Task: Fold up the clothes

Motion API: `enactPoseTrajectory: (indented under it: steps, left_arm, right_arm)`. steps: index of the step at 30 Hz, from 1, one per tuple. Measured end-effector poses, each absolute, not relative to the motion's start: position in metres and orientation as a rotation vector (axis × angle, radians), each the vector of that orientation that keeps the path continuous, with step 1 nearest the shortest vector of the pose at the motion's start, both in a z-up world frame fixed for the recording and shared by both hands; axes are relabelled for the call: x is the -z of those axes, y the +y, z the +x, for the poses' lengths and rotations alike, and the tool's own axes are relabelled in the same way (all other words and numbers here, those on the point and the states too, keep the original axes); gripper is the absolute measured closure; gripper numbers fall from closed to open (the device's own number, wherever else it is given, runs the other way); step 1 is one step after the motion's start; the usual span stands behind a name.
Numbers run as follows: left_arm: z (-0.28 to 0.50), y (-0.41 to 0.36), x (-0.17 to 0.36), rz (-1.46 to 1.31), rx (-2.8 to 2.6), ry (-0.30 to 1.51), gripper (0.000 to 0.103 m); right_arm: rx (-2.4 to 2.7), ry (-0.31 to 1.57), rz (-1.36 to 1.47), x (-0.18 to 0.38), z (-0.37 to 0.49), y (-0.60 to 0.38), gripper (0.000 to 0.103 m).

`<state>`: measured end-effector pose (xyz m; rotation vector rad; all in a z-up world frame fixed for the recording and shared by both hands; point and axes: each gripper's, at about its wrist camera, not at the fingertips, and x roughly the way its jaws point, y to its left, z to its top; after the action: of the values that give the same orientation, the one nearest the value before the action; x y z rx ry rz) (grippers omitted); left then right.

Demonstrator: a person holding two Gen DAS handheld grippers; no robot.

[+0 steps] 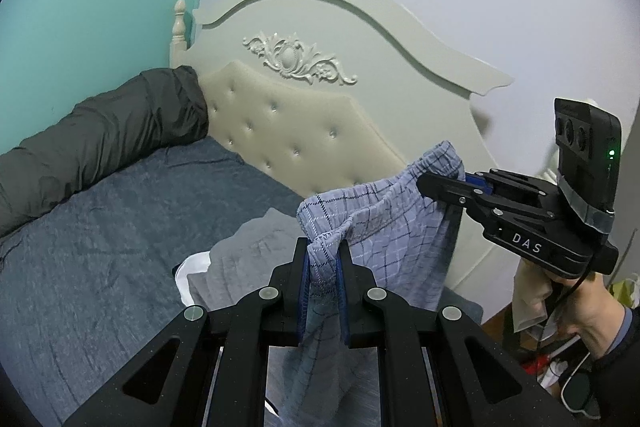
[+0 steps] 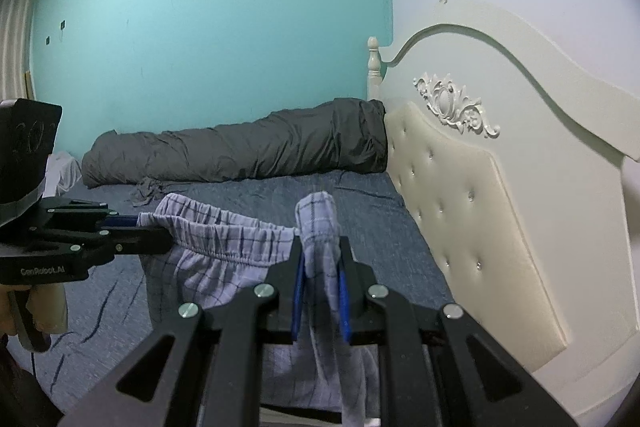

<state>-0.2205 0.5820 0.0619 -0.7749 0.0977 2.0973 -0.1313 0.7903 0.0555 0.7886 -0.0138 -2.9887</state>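
Note:
A pair of light blue checked shorts (image 1: pixel 384 219) with an elastic waistband hangs in the air above the bed, held by both grippers. My left gripper (image 1: pixel 325 247) is shut on one end of the waistband. My right gripper (image 1: pixel 444 183), seen from the side, is shut on the other end. In the right wrist view my right gripper (image 2: pixel 320 247) pinches a bunched end of the shorts (image 2: pixel 224 251), and the left gripper (image 2: pixel 156 231) holds the far end at the left. The legs hang down below the jaws.
The bed has a dark blue sheet (image 1: pixel 92 247) and a cream tufted headboard (image 1: pixel 288 123). A rolled dark grey duvet (image 2: pixel 240 143) lies along the teal wall. Grey and white clothes (image 1: pixel 240 251) lie on the bed under the shorts. Clutter sits on the floor at the right (image 1: pixel 560 359).

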Motion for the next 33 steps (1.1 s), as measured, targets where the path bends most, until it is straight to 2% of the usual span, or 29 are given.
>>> enactPoseTrajectory:
  steps: [9,33]
  left_arm:
    - [-0.26,0.599,-0.045,-0.831,-2.091,0.087,0.09]
    - [-0.359,0.627,0.051,-1.048,-2.026,-0.009,0.09]
  right_arm:
    - [2.95,0.036,0.871,-0.04,-0.171,0.802,0.089]
    - [2.816,0.094,1.114,0.03,-0.278,0.832,0.089]
